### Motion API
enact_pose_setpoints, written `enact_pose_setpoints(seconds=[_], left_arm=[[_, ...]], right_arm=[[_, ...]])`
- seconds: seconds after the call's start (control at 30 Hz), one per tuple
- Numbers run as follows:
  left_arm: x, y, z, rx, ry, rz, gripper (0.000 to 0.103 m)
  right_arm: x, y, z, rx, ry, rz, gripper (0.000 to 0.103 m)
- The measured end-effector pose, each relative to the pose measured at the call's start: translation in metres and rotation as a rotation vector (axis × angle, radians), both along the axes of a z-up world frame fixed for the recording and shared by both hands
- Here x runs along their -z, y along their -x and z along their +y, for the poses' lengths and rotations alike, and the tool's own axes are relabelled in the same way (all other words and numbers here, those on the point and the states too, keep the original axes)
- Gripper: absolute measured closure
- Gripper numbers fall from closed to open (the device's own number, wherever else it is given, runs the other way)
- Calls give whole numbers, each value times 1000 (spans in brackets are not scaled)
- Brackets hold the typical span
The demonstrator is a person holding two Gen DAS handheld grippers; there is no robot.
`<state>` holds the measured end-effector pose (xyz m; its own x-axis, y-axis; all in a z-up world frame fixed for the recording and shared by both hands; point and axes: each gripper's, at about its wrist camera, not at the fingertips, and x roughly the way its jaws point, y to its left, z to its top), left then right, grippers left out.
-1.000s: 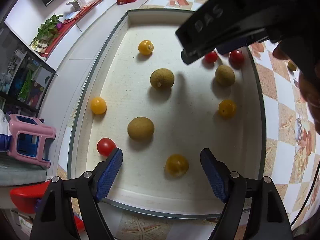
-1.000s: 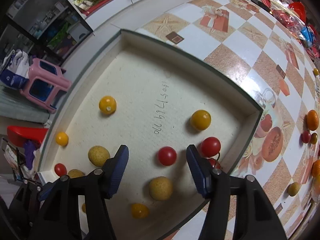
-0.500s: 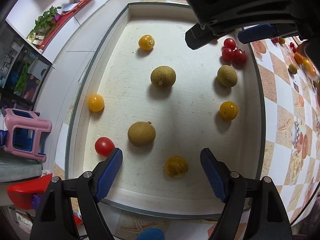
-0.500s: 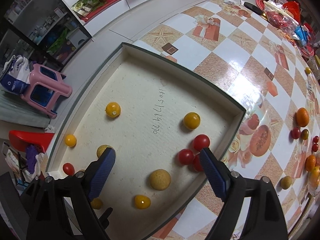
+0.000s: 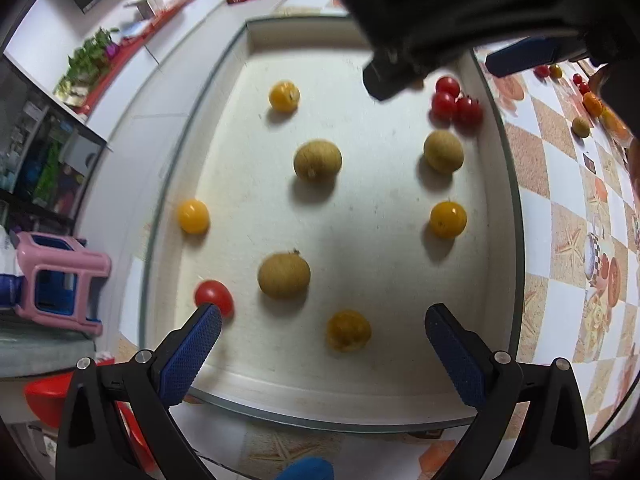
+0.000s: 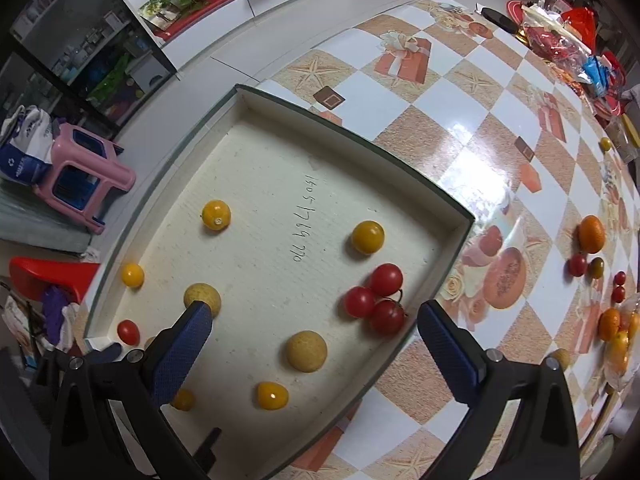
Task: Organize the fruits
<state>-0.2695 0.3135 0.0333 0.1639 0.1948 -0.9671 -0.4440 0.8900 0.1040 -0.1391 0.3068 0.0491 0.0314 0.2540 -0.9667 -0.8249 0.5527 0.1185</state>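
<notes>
right tongs [image 6: 314, 334] just let go, now apart, lifted | third red tomato [image 6: 386, 316] grouped in tray [image 6: 356, 136] | left tongs [image 5: 320, 338] apart, idle | more fruit outside

A pink stool [image 6: 82, 172] stands beside the checkered table [image 6: 472, 120].

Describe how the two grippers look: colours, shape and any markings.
Both the left gripper and right gripper have black angular plastic arms with silver screws and two blue, finely textured pads. No cables, markings or sleeves are visible now.
</notes>
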Motion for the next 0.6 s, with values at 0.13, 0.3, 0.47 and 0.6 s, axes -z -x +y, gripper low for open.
enact_pose_setpoints(seconds=[0.13, 0.3, 0.47, 0.6], left_arm=[[-6, 1, -6, 20, -30, -5, 1], [-9, 0, -9, 28, -18, -2, 1], [-13, -2, -14, 42, -20, -4, 1], [-13, -4, -20, 46, -20, -4, 1]], right_arm=[[0, 3, -2, -7, 14, -12, 0], [-1, 4, -4, -8, 16, -14, 0], [-2, 5, -6, -5, 19, -15, 0], [-3, 4, -7, -3, 20, -15, 0]])
